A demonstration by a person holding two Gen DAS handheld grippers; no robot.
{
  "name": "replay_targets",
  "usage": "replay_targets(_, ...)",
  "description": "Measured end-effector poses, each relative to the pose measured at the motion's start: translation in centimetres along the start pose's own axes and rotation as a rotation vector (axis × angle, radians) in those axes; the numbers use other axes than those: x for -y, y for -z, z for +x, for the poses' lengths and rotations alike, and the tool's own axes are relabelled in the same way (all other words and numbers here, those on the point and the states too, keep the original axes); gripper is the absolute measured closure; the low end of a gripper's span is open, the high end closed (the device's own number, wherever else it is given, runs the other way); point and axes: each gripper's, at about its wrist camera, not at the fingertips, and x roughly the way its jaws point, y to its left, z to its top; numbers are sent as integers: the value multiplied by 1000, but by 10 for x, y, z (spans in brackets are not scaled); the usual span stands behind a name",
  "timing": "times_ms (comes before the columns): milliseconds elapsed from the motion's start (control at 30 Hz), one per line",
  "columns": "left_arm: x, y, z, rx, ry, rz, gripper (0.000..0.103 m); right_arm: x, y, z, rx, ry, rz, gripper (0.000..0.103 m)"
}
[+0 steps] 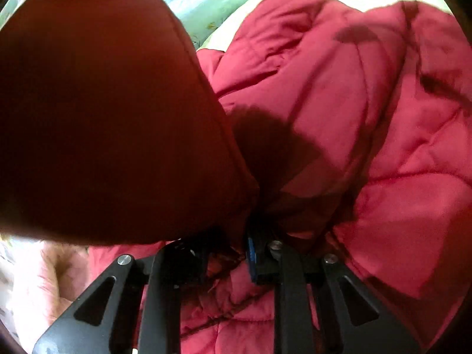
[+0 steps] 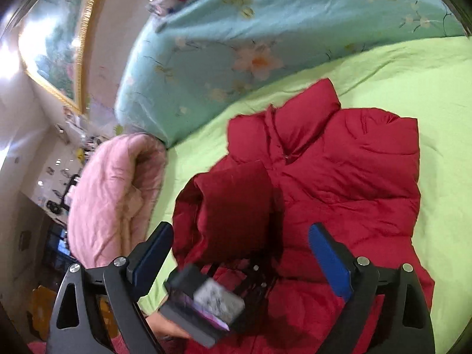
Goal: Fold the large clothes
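On lime sheet [image 2: 398, 67], puffy quilted red jacket [image 2: 354, 171], left gripper [image 1: 236, 247] seemingly pinching sleeve [image 2: 233, 206], right gripper [image 2: 240, 250] wide.

Red quilted jacket [image 2: 348, 177] on lime-green sheet [image 2: 427, 88] — floral turquoise duvet [image 2: 265, 29], pink blanket [image 2: 112, 191].

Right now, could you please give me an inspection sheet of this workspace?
Surface: green bedsheet, rumpled, under the job.
Job's things: red puffer jacket lies on the sheet; one sleeve is lifted over its body.
Clutter: pink blanket and floral quilt beside the jacket.
Grippers: left hand-held gripper pinches the sleeve fabric; right hand-held gripper open, holds nothing.
Cables: nothing seen.
Surroundings: framed picture on the wall; cluttered shelf below, blurred.
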Motion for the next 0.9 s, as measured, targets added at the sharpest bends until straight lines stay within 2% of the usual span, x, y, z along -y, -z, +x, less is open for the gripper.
replay_targets(167, 19, 0, -5, 4, -84, 103, 86, 16, -8, 31, -104, -31, 95, 9)
replay_targets(333, 29, 0, -9, 14, -132, 159, 86, 19, -11, 40, -120, -71, 132, 7)
replay_targets(400, 31, 1, -12, 21, -144, 168, 86, 20, -12, 42, -128, -55, 118, 5)
replay_targets(467, 31, 2, -17, 25, -123, 156, 85, 20, -13, 48, -143, 10, 90, 11)
replay_targets(533, 18, 7, -24, 27, -45, 98, 83, 26, -13, 56, -174, 60, 79, 64)
replay_targets(567, 12, 8, -26, 31, -15, 74, 81, 30, -13, 57, -185, 62, 88, 74)
replay_targets(600, 1, 12, -32, 41, 56, 22, 80, 36, -12, 57, -187, 57, 96, 81)
replay_targets(633, -8, 15, -37, 48, 113, -18, 78, 41, -12, 56, -179, 64, 90, 87)
replay_targets(700, -23, 21, -40, 60, 198, -82, 76, 50, -13, 53, -164, 70, 95, 89)
replay_targets(800, -58, 33, -50, 77, 366, -235, 76, 57, -13, 48, -144, 81, 86, 90)
replay_targets(900, -93, 46, -61, 114, 457, -373, 76, 59, -12, 41, -135, 115, 52, 91)
